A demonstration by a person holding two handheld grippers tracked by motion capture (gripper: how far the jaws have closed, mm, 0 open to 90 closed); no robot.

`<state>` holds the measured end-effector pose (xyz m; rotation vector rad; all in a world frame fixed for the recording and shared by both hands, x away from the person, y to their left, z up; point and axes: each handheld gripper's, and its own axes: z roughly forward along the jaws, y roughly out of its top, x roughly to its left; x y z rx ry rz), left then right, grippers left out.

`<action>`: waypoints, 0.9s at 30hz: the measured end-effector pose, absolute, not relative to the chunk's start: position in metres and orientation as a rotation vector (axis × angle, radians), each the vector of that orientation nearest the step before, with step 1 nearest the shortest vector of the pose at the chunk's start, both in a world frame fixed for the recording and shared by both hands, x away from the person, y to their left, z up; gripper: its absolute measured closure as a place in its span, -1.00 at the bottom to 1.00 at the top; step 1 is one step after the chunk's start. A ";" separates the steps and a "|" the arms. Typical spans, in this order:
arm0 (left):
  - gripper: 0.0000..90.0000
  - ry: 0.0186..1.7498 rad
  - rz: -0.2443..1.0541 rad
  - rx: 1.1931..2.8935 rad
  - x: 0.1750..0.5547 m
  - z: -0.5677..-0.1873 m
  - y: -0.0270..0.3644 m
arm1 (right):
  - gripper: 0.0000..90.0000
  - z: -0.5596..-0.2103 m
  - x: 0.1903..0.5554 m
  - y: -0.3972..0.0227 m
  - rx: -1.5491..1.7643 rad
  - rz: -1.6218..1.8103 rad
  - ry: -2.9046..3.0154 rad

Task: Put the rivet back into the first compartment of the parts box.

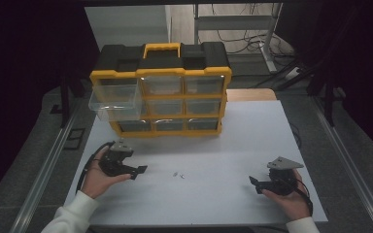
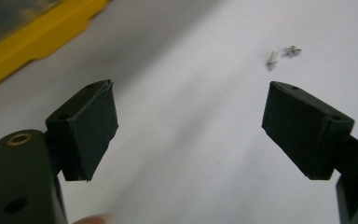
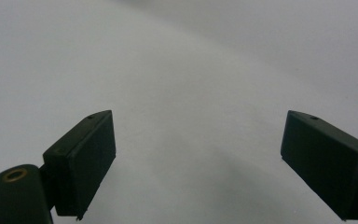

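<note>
The high view is looking forward and down from above the person's side, taking in the whole white counter [image 1: 233, 131], with the yellow organiser [image 1: 161, 90] sitting in the upper middle of the frame and the two small screws [image 1: 177, 174] lying at lower centre. The left gripper view is riding on the left hand-held gripper [image 1: 137, 171] at lower left, skimming close over the counter [image 2: 186, 140]; it is sharing the screws [image 2: 282, 53] at its upper right and the organiser's yellow edge [image 2: 37, 42] at its upper left. The right gripper view is riding on the right hand-held gripper [image 1: 254, 183], facing bare counter [image 3: 191, 93] from very near.
</note>
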<state>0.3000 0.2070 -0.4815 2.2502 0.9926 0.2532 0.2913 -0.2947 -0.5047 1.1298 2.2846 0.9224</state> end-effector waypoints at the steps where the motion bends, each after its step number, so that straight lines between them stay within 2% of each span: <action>1: -0.59 0.980 0.247 2.261 0.301 -0.483 0.201 | -0.77 -0.505 0.291 -0.295 1.130 0.922 2.285; 15: -0.57 0.913 0.167 2.343 0.317 -0.496 0.135 | -0.77 -0.504 0.291 -0.295 1.119 0.928 2.290; 23: -0.41 0.877 0.158 2.423 0.325 -0.505 0.110 | -0.77 -0.504 0.291 -0.295 1.119 0.929 2.288; 27: -0.30 0.890 0.193 2.455 0.327 -0.510 0.103 | -0.77 -0.504 0.291 -0.295 1.116 0.927 2.290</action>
